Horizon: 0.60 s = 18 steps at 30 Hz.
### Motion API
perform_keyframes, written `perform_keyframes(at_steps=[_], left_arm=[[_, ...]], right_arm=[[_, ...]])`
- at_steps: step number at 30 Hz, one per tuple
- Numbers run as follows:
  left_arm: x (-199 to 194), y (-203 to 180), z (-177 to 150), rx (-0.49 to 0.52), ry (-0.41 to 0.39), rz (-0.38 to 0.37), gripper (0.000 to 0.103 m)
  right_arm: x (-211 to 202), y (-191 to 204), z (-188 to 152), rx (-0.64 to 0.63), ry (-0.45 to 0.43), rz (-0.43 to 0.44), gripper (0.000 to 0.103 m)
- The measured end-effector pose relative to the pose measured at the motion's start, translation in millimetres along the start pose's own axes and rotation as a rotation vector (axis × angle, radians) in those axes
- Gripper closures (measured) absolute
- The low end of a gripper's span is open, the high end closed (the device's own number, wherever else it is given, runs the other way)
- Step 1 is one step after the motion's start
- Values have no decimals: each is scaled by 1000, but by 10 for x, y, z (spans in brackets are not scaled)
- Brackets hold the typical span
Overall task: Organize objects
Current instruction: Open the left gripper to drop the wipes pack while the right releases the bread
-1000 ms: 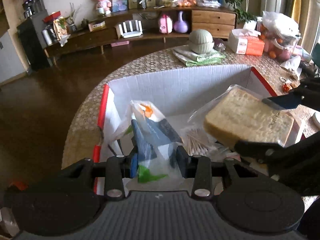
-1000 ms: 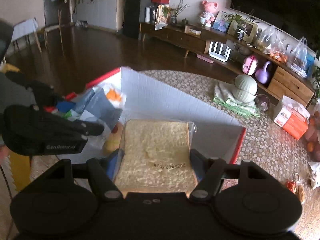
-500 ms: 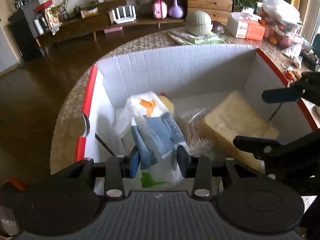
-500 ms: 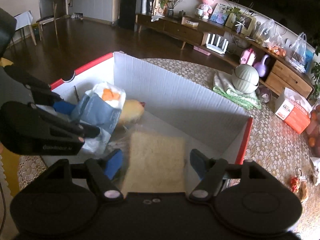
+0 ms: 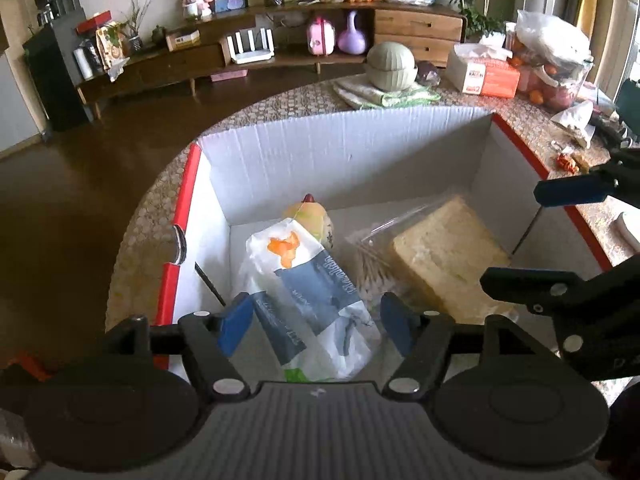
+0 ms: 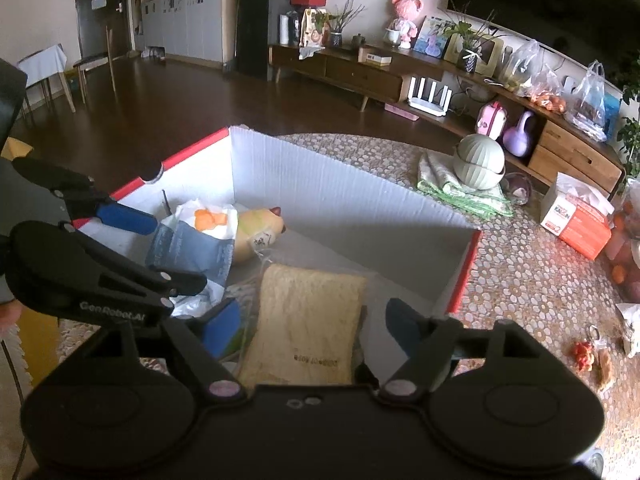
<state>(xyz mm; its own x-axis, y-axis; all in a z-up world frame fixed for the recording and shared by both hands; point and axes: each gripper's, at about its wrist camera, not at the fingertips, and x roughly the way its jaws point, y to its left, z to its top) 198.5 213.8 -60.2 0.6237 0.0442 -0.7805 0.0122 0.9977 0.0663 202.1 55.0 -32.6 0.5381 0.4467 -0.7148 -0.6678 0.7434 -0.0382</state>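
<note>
Hovering over the white cardboard box [image 5: 344, 160] on the desk [image 6: 532, 276], both claws stand wide open and hold nothing. The packing step looks finished for these two items: the blue-and-white packet [image 5: 308, 292] lies on the box floor between the left claw [image 5: 316, 322] fingers without touching them, and the bagged bread slice [image 6: 308, 320] lies flat below the right claw [image 6: 314, 326], just beside the packet. A yellow toy [image 5: 310, 216] and a bag of cotton swabs [image 5: 372, 272] share the box. The next move probably calls for lifting clear and seeking another loose item on the desk.
</note>
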Motion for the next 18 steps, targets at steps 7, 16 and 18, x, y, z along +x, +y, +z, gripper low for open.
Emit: perform_keyframes(at_steps=[7, 16, 18], left_arm=[[-257, -81, -11, -3, -37, 9, 33], [-628, -293, -75, -1, -85, -23, 33], [-708, -370, -99, -1, -95, -30, 30]], right_arm=[[-317, -63, -26, 28, -41, 18, 18], [-736, -120, -179, 60, -85, 43, 11], [-835, -166, -238, 63, -96, 36, 10]])
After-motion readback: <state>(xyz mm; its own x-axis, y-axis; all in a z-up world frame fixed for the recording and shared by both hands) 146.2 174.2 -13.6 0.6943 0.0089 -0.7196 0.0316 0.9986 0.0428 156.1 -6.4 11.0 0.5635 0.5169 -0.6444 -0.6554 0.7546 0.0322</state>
